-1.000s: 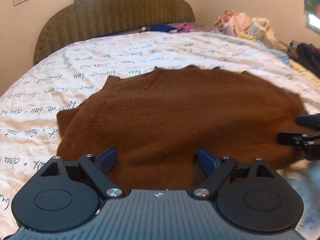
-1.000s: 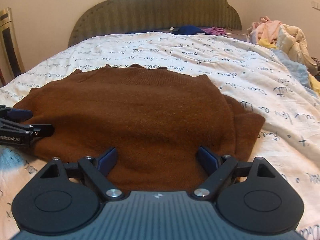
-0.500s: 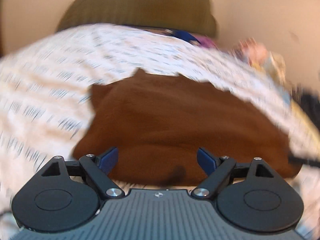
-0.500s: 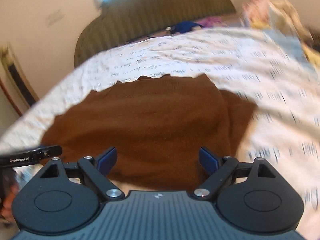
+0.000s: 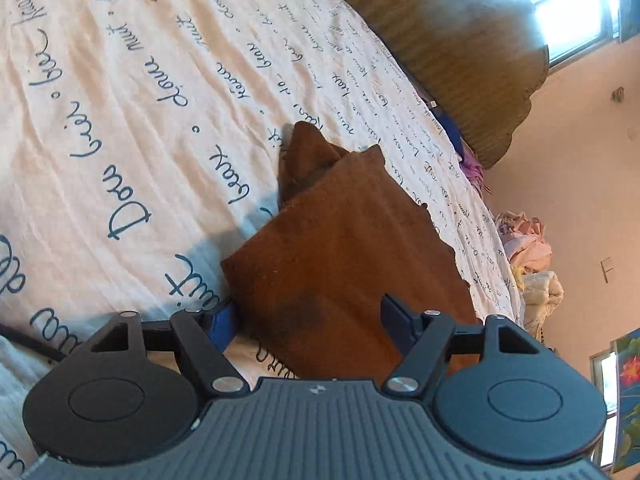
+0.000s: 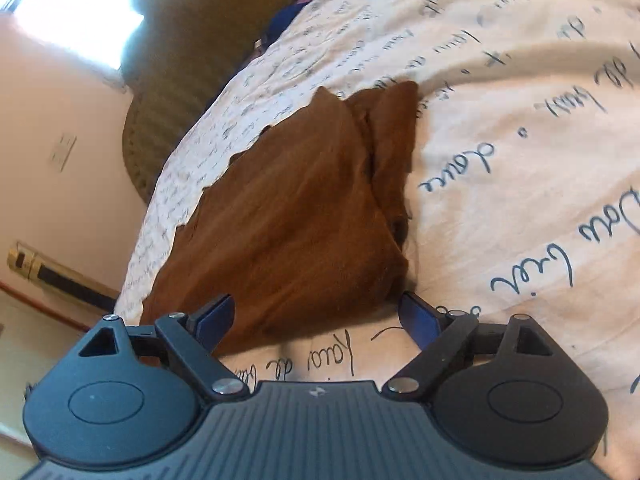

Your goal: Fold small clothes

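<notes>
Brown knit sweater [image 5: 344, 256], folded, flat on script-printed bedsheet [image 5: 120, 128]

A white sheet [image 5: 120, 112] with blue script covers the bed. At its head stands an olive headboard [image 5: 460, 52], with a bright window [image 5: 560, 4] above it. Blue cloth [image 5: 452, 130] and purple cloth [image 5: 472, 168] lie by the headboard. A clothes pile [image 5: 528, 256] sits at the sheet's edge. A socket [image 6: 63, 152] is on the wall beside the headboard.

Both views now tipped hard sideways instead of level. Left gripper [image 5: 310, 318] now at the near left corner of the brown sweater [image 5: 344, 256], right gripper [image 6: 316, 316] at its near right corner. Each other's gripper gone from both views.
</notes>
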Demonstrator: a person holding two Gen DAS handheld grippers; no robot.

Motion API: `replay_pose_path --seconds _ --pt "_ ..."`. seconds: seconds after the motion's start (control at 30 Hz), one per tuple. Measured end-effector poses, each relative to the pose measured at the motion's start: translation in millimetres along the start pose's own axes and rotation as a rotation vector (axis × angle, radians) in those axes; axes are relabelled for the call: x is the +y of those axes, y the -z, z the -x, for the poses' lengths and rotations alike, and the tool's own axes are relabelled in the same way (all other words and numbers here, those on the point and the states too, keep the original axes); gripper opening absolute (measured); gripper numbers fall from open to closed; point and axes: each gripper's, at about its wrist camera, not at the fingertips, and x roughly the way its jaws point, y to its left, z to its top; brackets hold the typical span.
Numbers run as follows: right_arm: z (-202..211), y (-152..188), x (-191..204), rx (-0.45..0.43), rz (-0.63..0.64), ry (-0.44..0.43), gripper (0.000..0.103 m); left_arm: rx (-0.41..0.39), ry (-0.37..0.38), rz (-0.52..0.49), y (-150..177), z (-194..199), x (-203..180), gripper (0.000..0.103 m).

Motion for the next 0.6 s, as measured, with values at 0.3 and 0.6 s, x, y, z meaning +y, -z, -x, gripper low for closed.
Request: replay_pose_path --seconds 0.3,0.6 --pt "20.1 -14.8 39.1 -0.143 0.230 0.116 0.090 -0.037 -0.104 -0.138 14.9 -5.6 -15.7 0.062" --pt "-85.1 -51.7 127.6 -0.038 0.412 0.000 0.090 -0.034 -0.103 -0.159 16.1 -5.7 -15.3 0.062"
